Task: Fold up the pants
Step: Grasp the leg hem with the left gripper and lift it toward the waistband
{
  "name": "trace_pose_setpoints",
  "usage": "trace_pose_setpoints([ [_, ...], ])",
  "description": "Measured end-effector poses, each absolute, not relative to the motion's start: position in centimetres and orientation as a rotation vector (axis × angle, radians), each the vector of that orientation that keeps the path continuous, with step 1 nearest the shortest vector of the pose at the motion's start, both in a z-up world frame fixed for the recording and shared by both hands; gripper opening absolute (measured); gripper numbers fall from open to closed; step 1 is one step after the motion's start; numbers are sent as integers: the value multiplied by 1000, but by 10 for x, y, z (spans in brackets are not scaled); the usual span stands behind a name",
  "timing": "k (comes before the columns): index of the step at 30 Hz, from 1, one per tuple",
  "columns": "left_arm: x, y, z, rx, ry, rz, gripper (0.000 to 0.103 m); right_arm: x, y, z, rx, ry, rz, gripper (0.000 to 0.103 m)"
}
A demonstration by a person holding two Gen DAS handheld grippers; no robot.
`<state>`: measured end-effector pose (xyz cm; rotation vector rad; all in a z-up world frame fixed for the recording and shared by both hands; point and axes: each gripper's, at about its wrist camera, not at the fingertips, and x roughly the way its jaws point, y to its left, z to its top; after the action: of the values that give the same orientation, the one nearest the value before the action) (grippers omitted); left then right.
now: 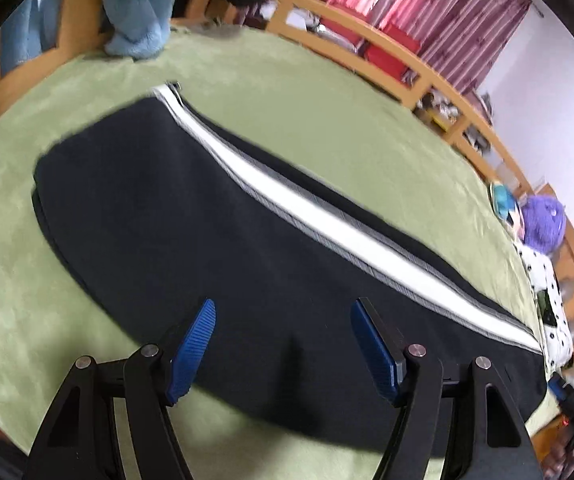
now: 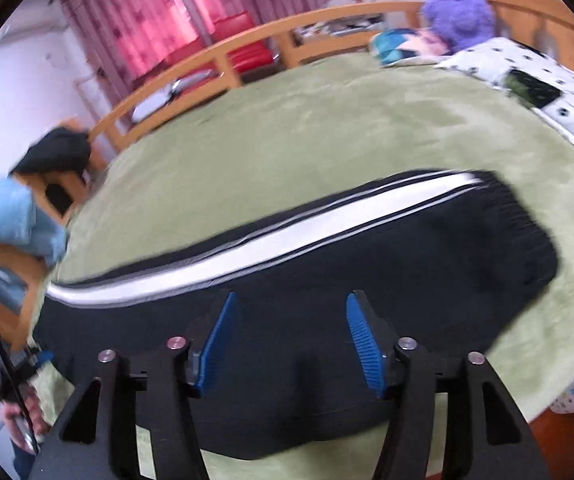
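Black pants with a white side stripe lie flat and lengthwise on a green blanket. My left gripper is open and empty, hovering over the near edge of the pants toward the leg end. In the right wrist view the same pants show their elastic waistband at the right. My right gripper is open and empty above the near edge of the pants. The left gripper and the hand holding it show at the far left.
A wooden bed rail runs along the far side. A light blue garment hangs at the foot end. A spotted pillow, a purple plush toy and a teal item lie at the head end. Red curtains hang behind.
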<state>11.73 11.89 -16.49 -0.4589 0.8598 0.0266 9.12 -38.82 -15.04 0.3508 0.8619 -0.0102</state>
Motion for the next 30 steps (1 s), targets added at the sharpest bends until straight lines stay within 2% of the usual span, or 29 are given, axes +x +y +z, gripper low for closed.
trace_pose_setpoints([
  [5, 132, 159, -198, -441, 939, 125, 67, 117, -347, -201, 362, 1075, 28, 59],
  [6, 130, 172, -208, -470, 972, 149, 63, 120, -342, -207, 326, 1105, 14, 59],
  [7, 126, 183, -213, -511, 979, 143, 51, 122, -340, -208, 296, 1110, 8, 58],
  [8, 119, 196, -213, -556, 959, 115, 49, 124, -338, -206, 280, 1102, 3, 58],
  [10, 106, 213, -203, -579, 921, 125, 51, 123, -342, -202, 321, 1070, 4, 59],
  [13, 90, 235, -184, -561, 835, 172, 62, 124, -350, -203, 430, 1048, -8, 59],
  [22, 114, 275, -186, -594, 765, 268, 60, 137, -337, -206, 403, 1046, -33, 59],
  [24, 122, 279, -191, -620, 753, 265, 53, 140, -336, -207, 394, 1048, -39, 59],
  [25, 127, 279, -194, -627, 748, 266, 42, 139, -338, -207, 390, 1048, -39, 59],
  [26, 131, 279, -195, -614, 746, 262, 17, 140, -336, -207, 379, 1050, -43, 59],
  [27, 135, 280, -194, -594, 756, 252, 8, 142, -334, -208, 366, 1053, -50, 59],
  [30, 125, 293, -177, -623, 692, 227, 8, 143, -326, -210, 341, 1069, -68, 59],
])
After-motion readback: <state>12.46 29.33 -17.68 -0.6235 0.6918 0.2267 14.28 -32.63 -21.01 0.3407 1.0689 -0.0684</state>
